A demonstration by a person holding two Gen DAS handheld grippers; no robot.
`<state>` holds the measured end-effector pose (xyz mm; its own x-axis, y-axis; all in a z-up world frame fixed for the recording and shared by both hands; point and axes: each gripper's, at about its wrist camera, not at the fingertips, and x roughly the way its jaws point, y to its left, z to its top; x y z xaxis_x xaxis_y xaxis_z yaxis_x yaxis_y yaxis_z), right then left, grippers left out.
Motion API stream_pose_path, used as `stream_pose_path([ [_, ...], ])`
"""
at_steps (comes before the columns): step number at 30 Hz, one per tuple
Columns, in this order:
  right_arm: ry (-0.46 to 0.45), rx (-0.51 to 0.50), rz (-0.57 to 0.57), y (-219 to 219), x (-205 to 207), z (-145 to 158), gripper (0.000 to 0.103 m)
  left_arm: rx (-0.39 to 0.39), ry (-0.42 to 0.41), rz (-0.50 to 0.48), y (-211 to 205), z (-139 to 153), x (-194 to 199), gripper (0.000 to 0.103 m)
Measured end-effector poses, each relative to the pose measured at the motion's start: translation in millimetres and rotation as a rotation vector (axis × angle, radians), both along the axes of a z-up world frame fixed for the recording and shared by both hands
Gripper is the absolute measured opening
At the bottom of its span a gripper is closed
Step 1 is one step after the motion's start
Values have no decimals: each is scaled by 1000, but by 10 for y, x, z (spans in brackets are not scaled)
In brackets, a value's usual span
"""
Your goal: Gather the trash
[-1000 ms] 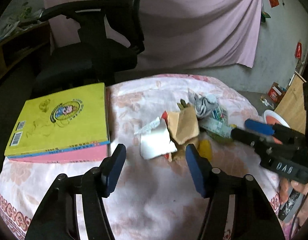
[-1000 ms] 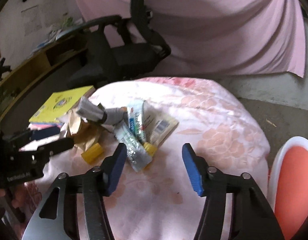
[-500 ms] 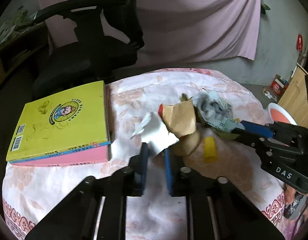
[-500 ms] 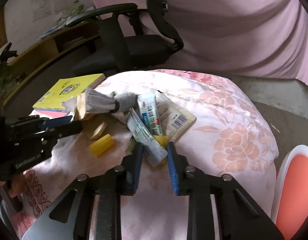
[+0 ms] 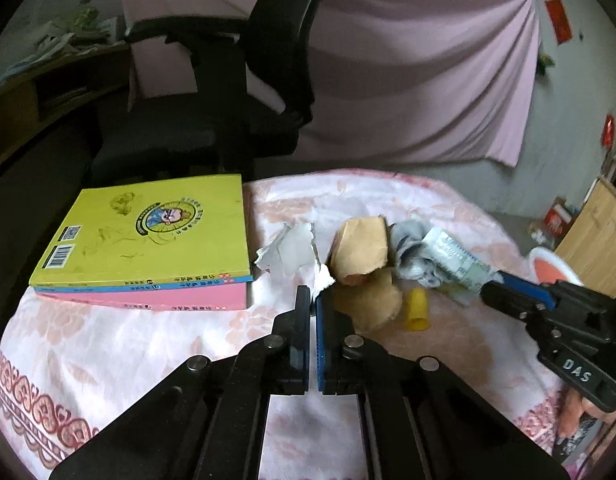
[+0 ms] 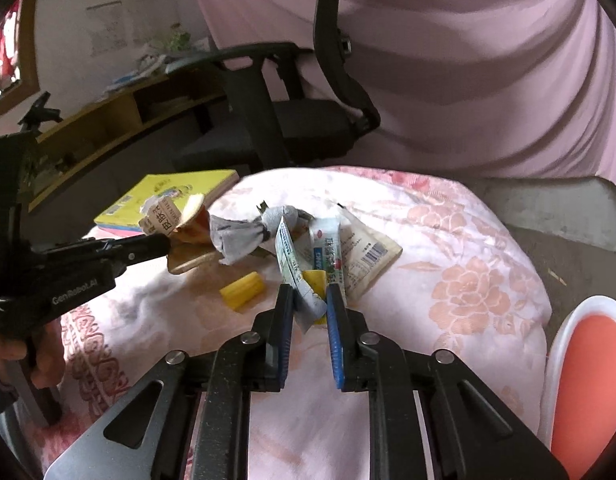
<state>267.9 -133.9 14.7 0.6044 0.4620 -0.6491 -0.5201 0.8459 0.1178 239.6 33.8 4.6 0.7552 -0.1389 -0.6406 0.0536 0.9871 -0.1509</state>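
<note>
A heap of trash lies on the floral tablecloth (image 5: pixel 120 356). My left gripper (image 5: pixel 312 296) is shut on the edge of a torn white paper scrap (image 5: pixel 292 248), which stands up from the cloth. Brown paper pieces (image 5: pixel 364 248), a grey crumpled wad (image 5: pixel 408 248) and a yellow cap (image 5: pixel 416 308) sit just right of it. The jaws of my right gripper (image 6: pixel 310 294) are closing, and a crumpled silver-white wrapper (image 6: pixel 294 268) is pinched between the pads. A toothpaste tube (image 6: pixel 328 248) and a flat barcoded packet (image 6: pixel 368 256) lie beside the wrapper.
A yellow book (image 5: pixel 148 232) lies on a pink one at the table's left. A black office chair (image 5: pixel 228 120) stands behind the table, with a wooden desk (image 6: pixel 108 128) further left. A red and white stool (image 6: pixel 588 360) is at the right. A hand (image 6: pixel 40 360) grips the left tool.
Both grippers went from wide open to closed. The left one moved onto the white paper scrap and pinched it; the right one moved onto the silver-white wrapper and pinched it. Both pieces now stand up.
</note>
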Motion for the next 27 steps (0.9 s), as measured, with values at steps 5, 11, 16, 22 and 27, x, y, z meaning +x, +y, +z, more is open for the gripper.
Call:
stream_pose_path([
  [5, 11, -7, 15, -13, -78, 9, 14, 3, -35, -38, -104, 75, -181, 1],
  [11, 25, -52, 16, -92, -251, 9, 14, 9, -22, -69, -209, 78, -313, 1],
  [16, 81, -80, 24, -180, -331, -36, 15, -1, 18, -103, -275, 47, -439, 1],
  [22, 104, -87, 18, -252, -388, -47, 16, 32, 81, -119, -370, -52, -514, 1],
  [27, 110, -90, 18, -288, -409, -48, 24, 38, 82, -125, -386, -56, -561, 1],
])
